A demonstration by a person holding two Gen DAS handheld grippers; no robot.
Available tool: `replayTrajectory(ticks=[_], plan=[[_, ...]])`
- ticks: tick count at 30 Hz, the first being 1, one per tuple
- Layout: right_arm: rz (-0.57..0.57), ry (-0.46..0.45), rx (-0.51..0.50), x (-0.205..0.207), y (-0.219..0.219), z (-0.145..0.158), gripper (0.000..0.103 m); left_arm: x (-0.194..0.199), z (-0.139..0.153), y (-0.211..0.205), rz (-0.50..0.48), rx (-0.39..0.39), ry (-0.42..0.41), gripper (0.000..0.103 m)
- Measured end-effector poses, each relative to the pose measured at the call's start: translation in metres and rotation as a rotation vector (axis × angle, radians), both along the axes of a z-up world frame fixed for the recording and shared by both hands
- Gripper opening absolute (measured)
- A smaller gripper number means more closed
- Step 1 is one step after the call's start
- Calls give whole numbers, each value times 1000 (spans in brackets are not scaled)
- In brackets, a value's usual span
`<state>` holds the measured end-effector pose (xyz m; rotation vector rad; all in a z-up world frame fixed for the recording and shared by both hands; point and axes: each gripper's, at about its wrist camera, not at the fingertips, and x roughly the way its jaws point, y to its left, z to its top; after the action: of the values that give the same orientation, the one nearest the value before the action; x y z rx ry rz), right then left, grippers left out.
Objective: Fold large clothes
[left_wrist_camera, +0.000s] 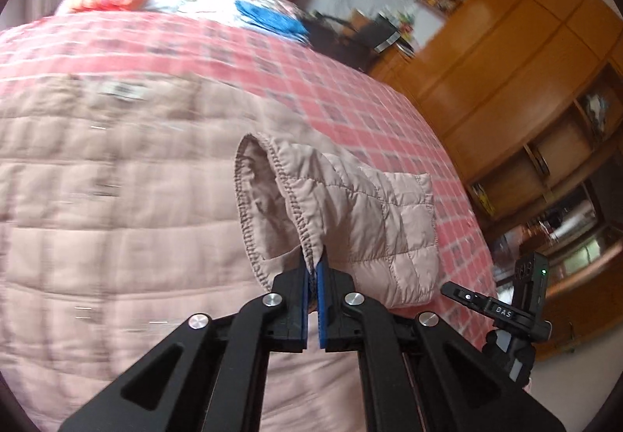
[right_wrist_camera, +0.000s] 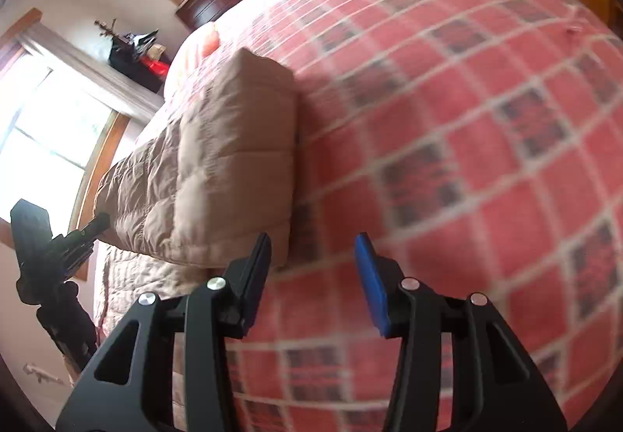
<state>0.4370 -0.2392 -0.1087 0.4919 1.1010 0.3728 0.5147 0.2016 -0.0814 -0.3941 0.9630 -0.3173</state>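
The sleeve cuff (left_wrist_camera: pixel 272 206) of a pale pink quilted down jacket (left_wrist_camera: pixel 117 178) is pinched between the pads of the left gripper (left_wrist_camera: pixel 313 276), which is clenched on the stitched hem. The sleeve should be carried across the jacket body and laid flat, kept taut so no bunching is trapped beneath. The right gripper (right_wrist_camera: pixel 315 264) is spread apart and holds nothing, just beside the folded edge (right_wrist_camera: pixel 241 143). The jacket is spread on a red checked bedspread (right_wrist_camera: pixel 467 120); its fabric looks puffy, light and slippery.
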Motion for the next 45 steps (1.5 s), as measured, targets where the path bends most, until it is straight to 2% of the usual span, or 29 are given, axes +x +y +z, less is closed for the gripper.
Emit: replayTrajectory(ticks=[8,16,17,18,20,26,30,31,33,35,37,40,44,45], plan=[[109,19,28,30,65,2,46,-16,7,107,191,46,-9,3],[210,45,38,50,109,0,46,-25,-13,179,308,47,39,3],[220,47,30,52,113,-1,42,-25,-17,186,316,48,47,3],[226,48,19,53,116,-2,32,-24,-22,190,322,50,56,3],[229,62,-16,56,123,-5,30,-24,-32,199,322,51,79,3],[219,57,-133,48,128,-9,28,-15,-74,201,308,122,137,4],[205,78,-179,51,134,-5,29,-15,-75,196,300,167,121,6],[207,72,-198,50,136,-1,32,-16,-72,196,299,168,124,8],[187,55,-249,46,137,12,45,-23,-62,203,319,148,128,14],[175,3,-289,36,139,32,45,-36,-44,213,369,154,92,29],[178,-47,-291,28,136,55,45,-49,-25,215,404,202,36,29],[226,-76,-268,20,154,80,45,-56,-2,201,366,226,-16,29],[313,-30,-265,23,213,77,39,-44,1,172,281,221,-4,29],[321,-21,-278,25,224,72,35,-39,-3,165,271,232,9,29]])
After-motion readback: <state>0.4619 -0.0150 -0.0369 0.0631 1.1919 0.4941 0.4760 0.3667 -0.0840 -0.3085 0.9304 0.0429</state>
